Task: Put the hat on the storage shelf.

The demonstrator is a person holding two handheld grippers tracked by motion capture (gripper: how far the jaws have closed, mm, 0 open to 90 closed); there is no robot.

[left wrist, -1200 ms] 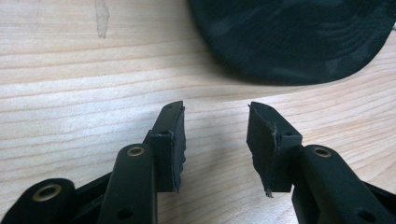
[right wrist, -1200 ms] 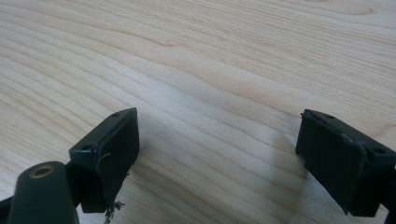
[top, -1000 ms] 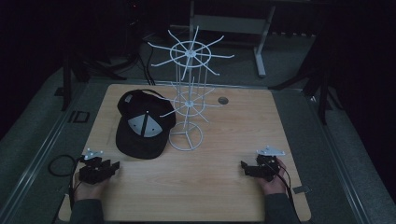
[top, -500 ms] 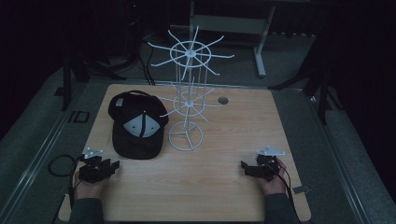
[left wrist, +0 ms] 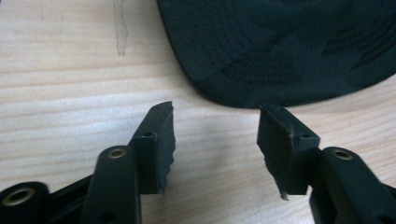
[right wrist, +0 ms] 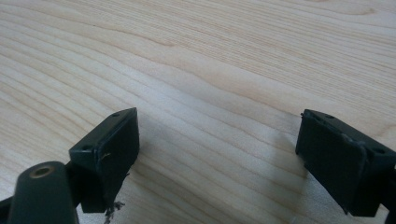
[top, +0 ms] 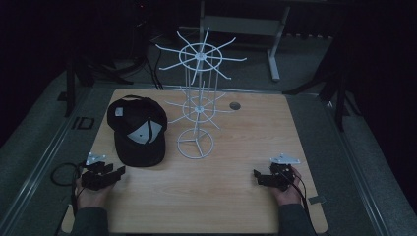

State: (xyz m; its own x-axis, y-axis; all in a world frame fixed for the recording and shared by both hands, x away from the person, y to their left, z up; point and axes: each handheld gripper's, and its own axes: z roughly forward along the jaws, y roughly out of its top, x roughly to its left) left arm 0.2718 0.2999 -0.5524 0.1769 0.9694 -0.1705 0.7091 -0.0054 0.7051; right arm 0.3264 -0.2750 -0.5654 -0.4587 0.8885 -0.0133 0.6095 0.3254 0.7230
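Note:
A black cap [top: 137, 130] with a grey-white panel lies on the left part of the wooden table [top: 246, 142], just left of a white wire rack [top: 196, 110]. My left gripper [top: 115, 172] rests near the front left edge, pointing right, a little short of the cap's brim. In the left gripper view the brim [left wrist: 289, 46] lies just beyond the left gripper [left wrist: 215, 109]. Its jaws have just been opening and nothing is between them. My right gripper [top: 258, 176] rests at the front right, pointing left. In the right gripper view the right gripper [right wrist: 218, 116] stands wide open over bare wood.
The rack's round base [top: 195, 143] stands near the table's middle, with arms spreading at two levels. A round cable hole [top: 235, 105] sits toward the back. A looped cable [top: 59, 172] hangs off the front left edge. Dark floor and a metal frame [top: 275, 44] lie behind.
The cap has shifted left, off the rack's base. The left gripper's jaws stand a little wider. Both hands have kept their places.

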